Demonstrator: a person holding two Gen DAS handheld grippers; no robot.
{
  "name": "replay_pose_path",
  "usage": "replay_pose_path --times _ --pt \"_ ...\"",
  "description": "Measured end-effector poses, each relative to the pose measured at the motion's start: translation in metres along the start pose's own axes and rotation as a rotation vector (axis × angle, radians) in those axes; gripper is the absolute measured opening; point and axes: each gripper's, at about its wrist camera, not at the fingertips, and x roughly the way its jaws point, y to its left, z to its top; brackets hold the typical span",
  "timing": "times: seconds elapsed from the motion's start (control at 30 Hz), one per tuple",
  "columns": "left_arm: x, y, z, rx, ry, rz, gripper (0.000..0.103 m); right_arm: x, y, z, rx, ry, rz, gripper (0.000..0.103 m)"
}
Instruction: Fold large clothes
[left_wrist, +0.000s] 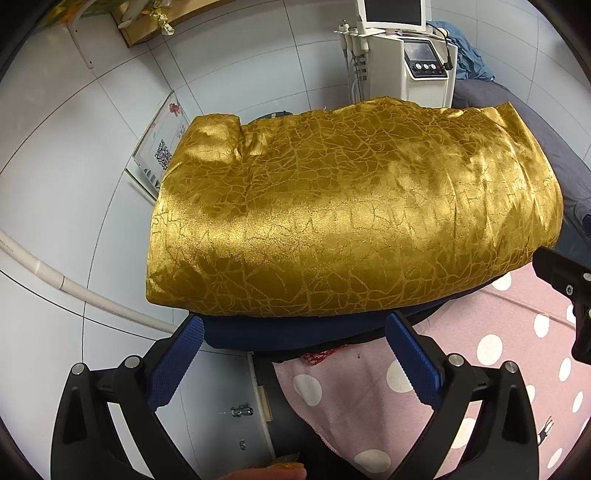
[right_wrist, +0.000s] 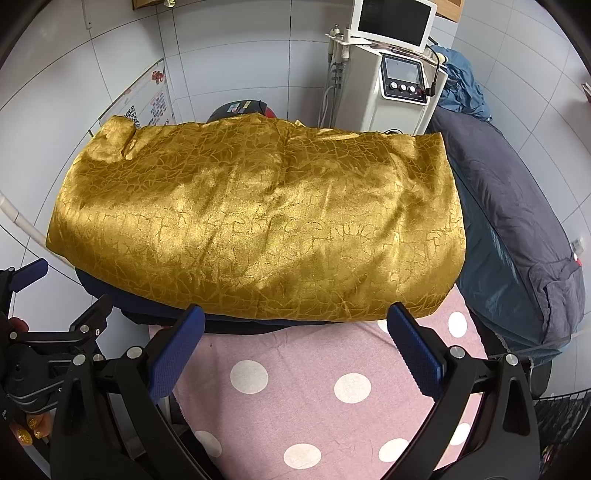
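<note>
Left wrist view first: we hold the left tool (left_wrist: 295, 354) spread wide with nothing between its blue ribbed pads (left_wrist: 177, 365), hanging just short of the near edge of the shiny gold, crackle-patterned folded garment (left_wrist: 351, 214). That garment lies as a broad, puffy rectangle on a dark navy layer (left_wrist: 280, 332), at the far end of the pink polka-dot cover (left_wrist: 480, 369); its left corner overhangs the white tiled floor (left_wrist: 74, 184).

Right wrist view: the right tool (right_wrist: 295, 354) is equally wide open and empty, also just short of the near hem, towards the garment's right half.

As we judge it, the next fold needs both tools pinching the near hem at matching points, one near each corner, taking only the gold layer and not the navy one beneath. We lift evenly, since this slick fabric will likely slide. The grey-blue padded bundle (right_wrist: 517, 229) on the right is touching the garment, so we keep the fold clear of it.
</note>
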Motion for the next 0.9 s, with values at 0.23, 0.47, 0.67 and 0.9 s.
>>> replay_pose_path --times 0.23,0.47,0.67,0.9 --pt "-0.001 0.0 0.001 0.001 0.0 0.009 0.097 0.0 0.0 0.0 0.001 -0.002 -0.002 0.097" --pt "0.0 0.001 0.001 -0.006 0.003 0.004 0.097 0.0 0.0 0.0 -0.003 0.001 -0.002 0.097" --pt "-0.002 0.004 -0.003 -0.03 -0.032 -0.051 0.097 0.0 0.0 -0.001 -0.006 -0.002 -0.006 0.097" --pt "0.001 0.009 -0.003 -0.074 -0.04 -0.092 0.097 0.0 -0.001 0.0 0.006 -0.004 -0.009 0.097"
